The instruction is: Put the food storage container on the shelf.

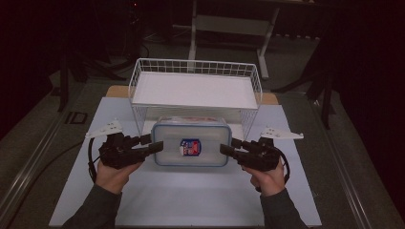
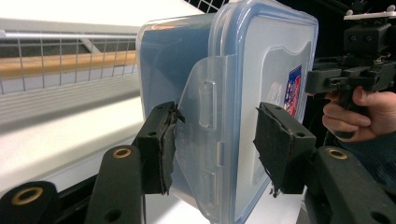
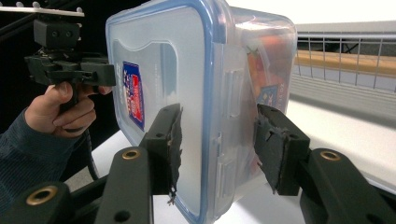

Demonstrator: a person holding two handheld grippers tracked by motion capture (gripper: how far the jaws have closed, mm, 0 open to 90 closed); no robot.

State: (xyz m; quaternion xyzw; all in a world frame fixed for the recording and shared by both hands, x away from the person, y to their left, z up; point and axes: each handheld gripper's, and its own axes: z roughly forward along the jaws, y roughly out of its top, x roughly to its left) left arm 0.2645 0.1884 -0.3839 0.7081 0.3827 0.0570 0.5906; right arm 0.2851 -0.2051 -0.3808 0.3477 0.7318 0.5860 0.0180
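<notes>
A clear plastic food box (image 1: pixel 191 142) with a blue-rimmed snap lid lies flat on the white surface (image 1: pixel 191 200), near its middle, with its far edge tucked just under the front of a white wire shelf (image 1: pixel 195 88) that stands toward the far edge. The box looks rigid and smooth, so it is likely to slip under a light pinch; its walls should not give much, though the hinged latch flaps on the short ends can flex. Something coloured shows through the wall in the right gripper view, so it probably carries a little weight, yet it seems light enough for two holds. The short ends, at the lid seam and the latches, seem the sensible places to take hold, one from each side, so the box stays level. The left tongs (image 1: pixel 154 143) sit at the box's left end, and in the left gripper view their jaws stand wide apart, spanning the latch flap (image 2: pixel 205 135); the pad (image 2: pixel 164 149) on one side looks to touch or nearly touch the flap, the other pad stands clear. The right tongs (image 1: pixel 228 147) are at the right end, likewise spread wide across the rim and latch in the right gripper view, with gaps on both sides, gripping nothing.
</notes>
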